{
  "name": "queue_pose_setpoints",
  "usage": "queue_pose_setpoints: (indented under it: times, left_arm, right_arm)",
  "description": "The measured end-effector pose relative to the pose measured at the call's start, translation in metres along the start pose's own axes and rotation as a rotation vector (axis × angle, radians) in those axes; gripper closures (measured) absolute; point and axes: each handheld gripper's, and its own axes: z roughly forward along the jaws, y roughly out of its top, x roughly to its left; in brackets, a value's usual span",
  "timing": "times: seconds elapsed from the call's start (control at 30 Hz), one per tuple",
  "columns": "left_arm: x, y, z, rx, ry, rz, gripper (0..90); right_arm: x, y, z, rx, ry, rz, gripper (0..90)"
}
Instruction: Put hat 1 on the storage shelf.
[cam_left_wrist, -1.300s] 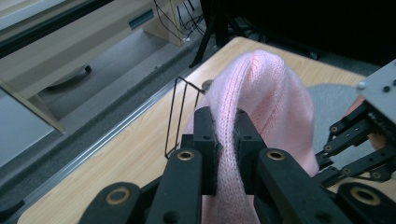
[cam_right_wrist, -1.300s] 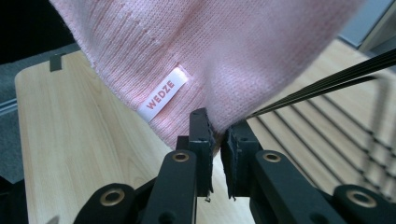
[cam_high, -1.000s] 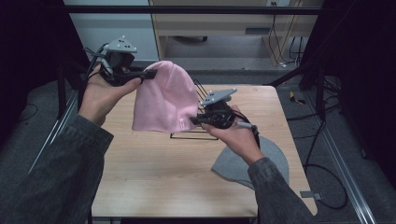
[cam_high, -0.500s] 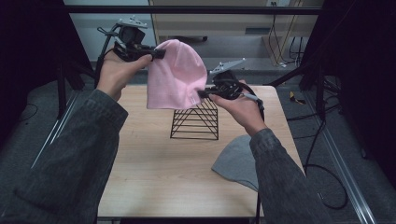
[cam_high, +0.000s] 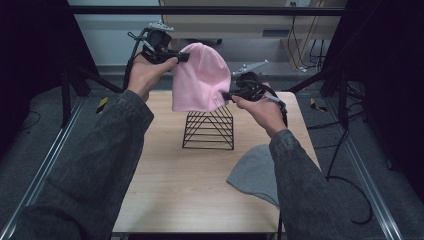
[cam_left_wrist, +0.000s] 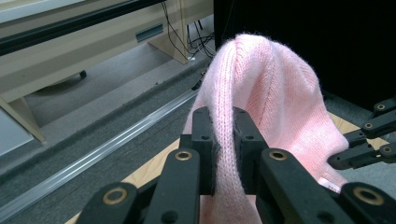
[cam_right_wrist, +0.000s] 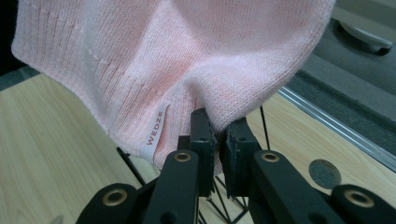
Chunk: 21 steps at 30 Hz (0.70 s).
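Note:
A pink knitted beanie (cam_high: 200, 77) hangs in the air above a black wire pyramid stand (cam_high: 209, 129) on the wooden table (cam_high: 165, 170). My left gripper (cam_high: 181, 56) is shut on the beanie's upper left edge; in the left gripper view the knit (cam_left_wrist: 261, 93) is pinched between the two pads (cam_left_wrist: 206, 149). My right gripper (cam_high: 227, 95) is shut on the beanie's lower right hem, and the right gripper view shows the fabric (cam_right_wrist: 177, 51) with its white label (cam_right_wrist: 156, 128) clamped between the jaws. A grey beanie (cam_high: 255, 172) lies flat on the table at the right.
The wire stand (cam_right_wrist: 224, 200) sits just under the right gripper. Beyond the table's far edge are metal floor rails (cam_left_wrist: 93, 158), cabinets (cam_high: 225, 25) and cables (cam_high: 312, 45). Dark frame posts (cam_high: 70, 80) stand at both sides.
Both hands have lifted the pink beanie off the table and carried it farther away and up, so it now hangs above the wire stand, which has come into full view.

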Motion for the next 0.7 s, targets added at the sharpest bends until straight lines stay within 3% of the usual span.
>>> queue_pose_setpoints:
  times: [0.4,0.7]
  left_arm:
    - [-0.014,0.002,0.015,-0.009,-0.011,0.039,80.8]
    - [-0.02,-0.004,0.02,-0.001,0.012,0.076,81.1]
  right_arm:
    - [-0.004,-0.018,-0.001,-0.006,-0.034,0.014,84.1]
    - [-0.003,-0.028,-0.001,-0.007,-0.056,0.013,84.0]
